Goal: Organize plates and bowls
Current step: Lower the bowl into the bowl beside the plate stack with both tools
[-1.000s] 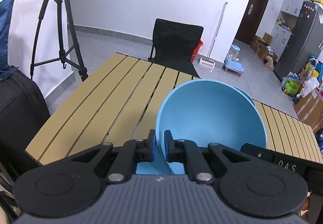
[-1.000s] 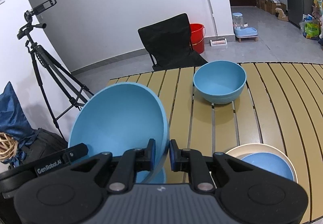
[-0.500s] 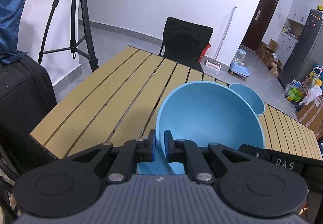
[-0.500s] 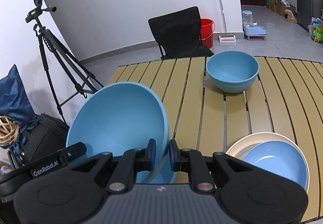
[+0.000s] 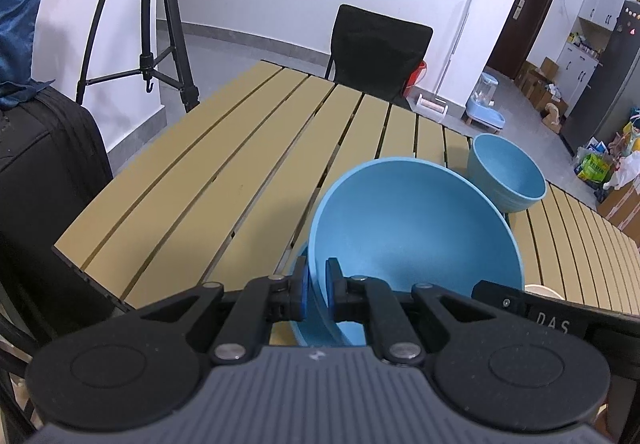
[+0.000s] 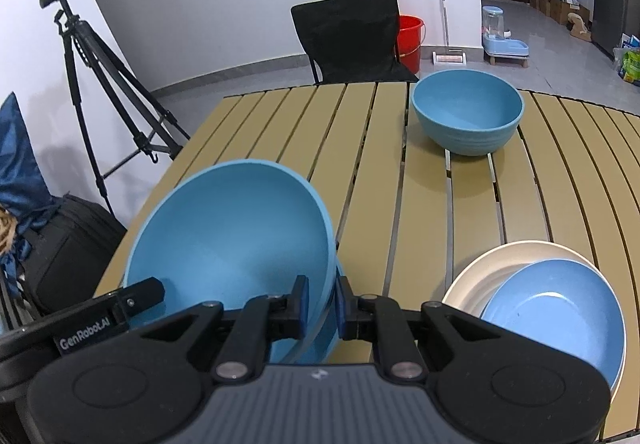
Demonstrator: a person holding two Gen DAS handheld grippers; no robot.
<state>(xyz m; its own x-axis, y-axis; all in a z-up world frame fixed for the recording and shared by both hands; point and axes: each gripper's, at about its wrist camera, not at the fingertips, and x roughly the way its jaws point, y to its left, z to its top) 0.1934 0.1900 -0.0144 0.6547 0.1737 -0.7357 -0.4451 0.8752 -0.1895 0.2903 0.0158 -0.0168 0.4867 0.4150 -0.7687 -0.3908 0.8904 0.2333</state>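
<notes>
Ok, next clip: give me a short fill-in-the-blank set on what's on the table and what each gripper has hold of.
1. Both the left gripper and the right gripper are clamped on the rim of the same tilted blue ____.
2. The blue plate lies on a ____-coloured plate.
3. The second blue bowl stands upright at the table's far side, near the black ____.

Missing words: bowl; cream; chair
</notes>
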